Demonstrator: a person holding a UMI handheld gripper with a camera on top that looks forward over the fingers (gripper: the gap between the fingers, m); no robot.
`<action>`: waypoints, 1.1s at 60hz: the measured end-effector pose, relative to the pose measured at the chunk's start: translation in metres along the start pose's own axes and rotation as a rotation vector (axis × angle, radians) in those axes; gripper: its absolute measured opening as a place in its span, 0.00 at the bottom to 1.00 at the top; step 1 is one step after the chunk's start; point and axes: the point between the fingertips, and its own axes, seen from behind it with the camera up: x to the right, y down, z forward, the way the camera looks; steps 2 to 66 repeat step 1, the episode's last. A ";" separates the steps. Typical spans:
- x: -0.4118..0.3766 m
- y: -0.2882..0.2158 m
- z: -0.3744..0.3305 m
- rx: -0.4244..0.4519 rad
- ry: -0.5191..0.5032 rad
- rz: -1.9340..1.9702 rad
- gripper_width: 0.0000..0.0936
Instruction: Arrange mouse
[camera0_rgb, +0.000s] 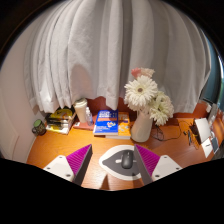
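The gripper (113, 166) hangs open over the desk (60, 150), a dark mouse (127, 159) between its fingers; a flower vase (142, 126) stands beyond, towards the curtain (90, 50).

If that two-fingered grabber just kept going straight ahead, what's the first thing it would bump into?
Most likely the dark mouse, lying on a white mat between the open gripper's fingertips and just ahead. Beyond it stands a vase of white flowers, though depth is hard to judge here.

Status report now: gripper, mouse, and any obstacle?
Gripper open. Mouse on white mouse pad, between the fingers, untouched. Vase of flowers stands just beyond.
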 end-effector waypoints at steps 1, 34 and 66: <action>0.000 0.000 0.000 -0.001 0.000 0.000 0.90; 0.000 0.000 0.000 -0.001 0.000 0.000 0.90; 0.000 0.000 0.000 -0.001 0.000 0.000 0.90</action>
